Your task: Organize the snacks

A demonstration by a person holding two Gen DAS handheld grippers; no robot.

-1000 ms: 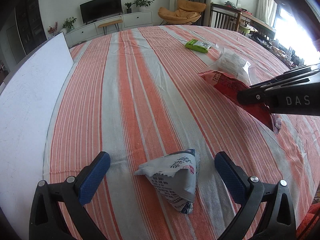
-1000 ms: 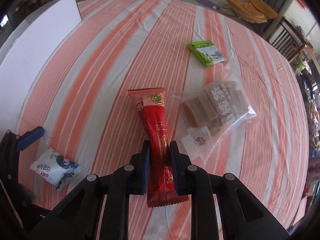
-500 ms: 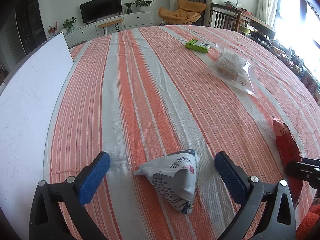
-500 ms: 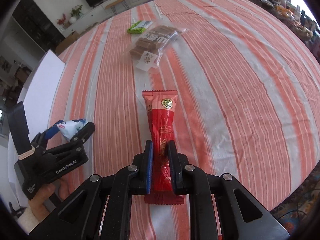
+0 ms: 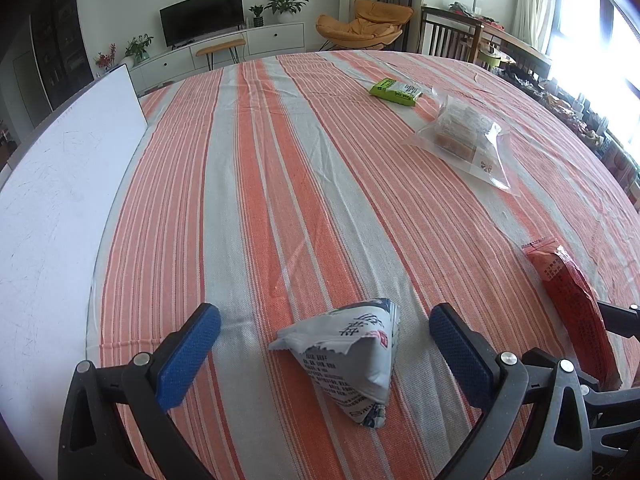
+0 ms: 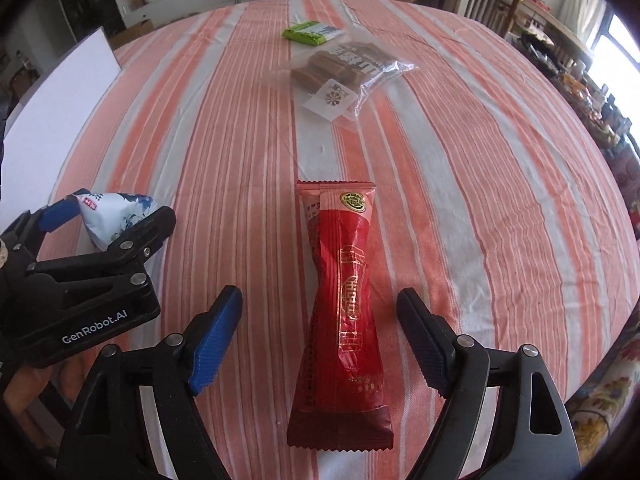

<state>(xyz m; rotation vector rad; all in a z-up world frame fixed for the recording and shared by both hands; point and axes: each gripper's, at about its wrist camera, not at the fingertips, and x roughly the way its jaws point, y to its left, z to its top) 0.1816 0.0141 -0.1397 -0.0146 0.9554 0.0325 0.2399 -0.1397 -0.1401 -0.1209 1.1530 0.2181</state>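
Right tool opening, red pack flat on striped surface between its pads, untouched. Left tool open, straddling white pouch. Clear bag, green pack farther back.

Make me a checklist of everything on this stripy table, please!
Surface: orange-and-grey striped tablecloth, white board along one edge.
Job's things: red snack packet, white triangular packet, green packet, clear bag of brown bars, all lying flat.
Clutter: nothing seen.
Grippers: left gripper open around the white packet; right gripper opening, red packet between, untouched.
Cables: nothing seen.
Surroundings: TV, orange chair.
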